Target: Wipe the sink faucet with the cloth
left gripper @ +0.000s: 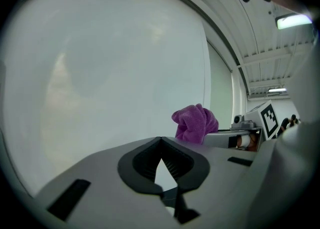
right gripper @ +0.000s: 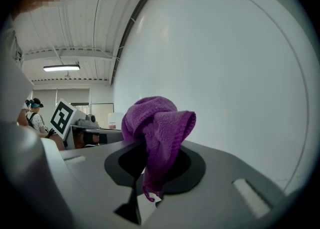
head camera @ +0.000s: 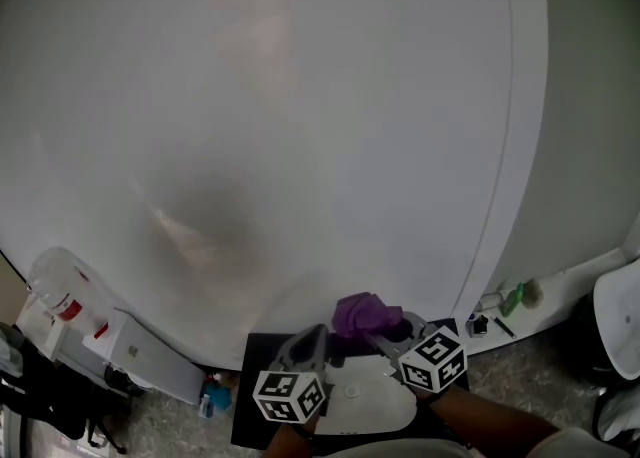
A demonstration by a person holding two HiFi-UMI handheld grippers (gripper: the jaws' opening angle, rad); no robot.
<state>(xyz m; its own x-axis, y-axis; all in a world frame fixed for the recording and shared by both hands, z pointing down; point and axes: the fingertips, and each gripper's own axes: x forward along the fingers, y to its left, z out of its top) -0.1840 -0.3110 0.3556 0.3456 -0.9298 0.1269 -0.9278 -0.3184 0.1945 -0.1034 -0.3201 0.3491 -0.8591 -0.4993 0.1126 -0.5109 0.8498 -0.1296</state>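
No faucet or sink shows in any view. A crumpled purple cloth [head camera: 365, 314] is pinched in my right gripper [head camera: 380, 334], low in the head view in front of a white wall. In the right gripper view the cloth [right gripper: 157, 123] bulges above the jaws of the right gripper [right gripper: 150, 145], with a strand hanging down between them. My left gripper [head camera: 308, 339] is held just to the left of it, close beside. Its jaws meet at the tips in the left gripper view [left gripper: 161, 139] with nothing between them. There the cloth [left gripper: 195, 123] shows off to the right.
A broad white wall [head camera: 300, 126] fills most of the head view. On the floor below lie a black mat [head camera: 252, 401], a clear plastic container [head camera: 60, 291], a white box [head camera: 150, 351], a blue bottle [head camera: 215, 396] and a green bottle [head camera: 512, 298].
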